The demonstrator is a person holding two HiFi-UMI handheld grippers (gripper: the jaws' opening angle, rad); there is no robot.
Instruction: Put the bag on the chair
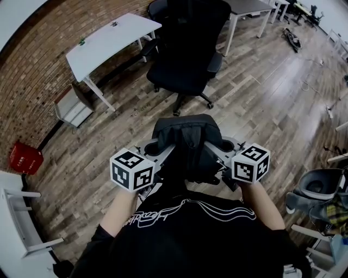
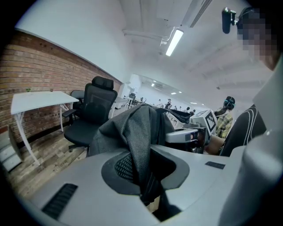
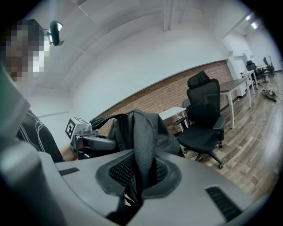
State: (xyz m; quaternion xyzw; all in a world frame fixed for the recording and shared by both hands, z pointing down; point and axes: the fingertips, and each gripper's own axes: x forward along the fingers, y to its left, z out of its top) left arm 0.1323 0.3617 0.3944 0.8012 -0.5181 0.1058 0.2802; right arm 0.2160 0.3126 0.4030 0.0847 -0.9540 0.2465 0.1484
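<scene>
A black bag (image 1: 187,142) hangs in front of the person, held up from both sides. My left gripper (image 1: 162,153) is shut on a fold of its grey-black fabric (image 2: 140,150), which runs down between the jaws. On the bag's other side my right gripper (image 1: 216,152) is shut on a strap (image 3: 140,163). The black office chair (image 1: 187,57) stands on the wood floor just beyond the bag, its seat bare and facing me. It also shows as the chair (image 2: 90,117) left of the bag and the chair (image 3: 205,117) right of it. Each gripper sees the other across the bag.
A white desk (image 1: 109,38) stands left of the chair against the brick wall, with a small white shelf unit (image 1: 73,106) and a red box (image 1: 24,158) on the floor near it. Another desk (image 1: 250,6) is behind the chair. A grey chair (image 1: 318,187) sits at the right.
</scene>
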